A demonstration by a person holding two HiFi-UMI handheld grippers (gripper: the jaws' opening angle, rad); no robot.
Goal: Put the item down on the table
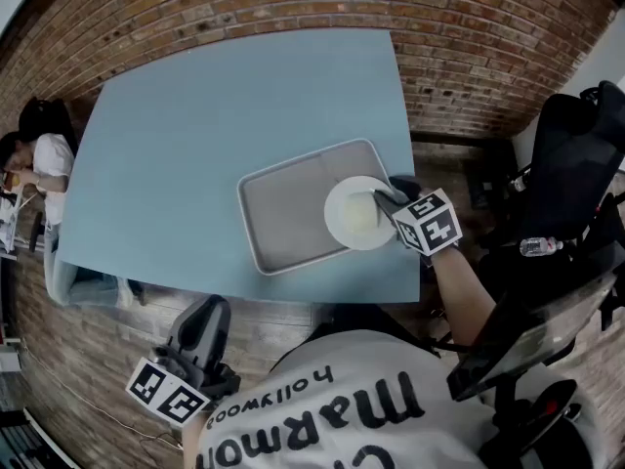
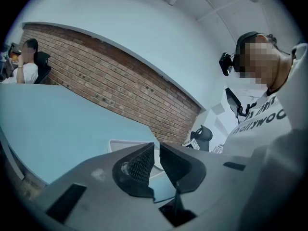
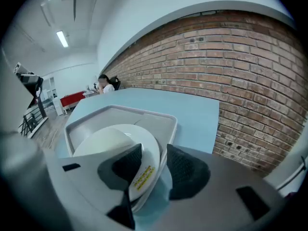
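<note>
Releasing: the right gripper [image 3: 154,163] had its jaws apart around the plate [image 3: 113,141] rim (three o'clock on the tray [image 1: 283,215]); backing clear seemed next; the left gripper [image 2: 157,150] had its jaws together, empty.

Premises read as an open-plan office or staff common room. Ahead of the right gripper's [image 3: 153,153] jaws, a large pale-blue table [image 3: 192,109] runs to an exposed brick wall [image 3: 240,66] topped with white plaster. Far beyond the jaws, to their left, a person [image 3: 105,83] sits at the table's end beneath ceiling strip lights [image 3: 61,38]. Behind the jaws stands a black office chair [image 1: 571,164] on a wood-plank floor [image 1: 88,360].
</note>
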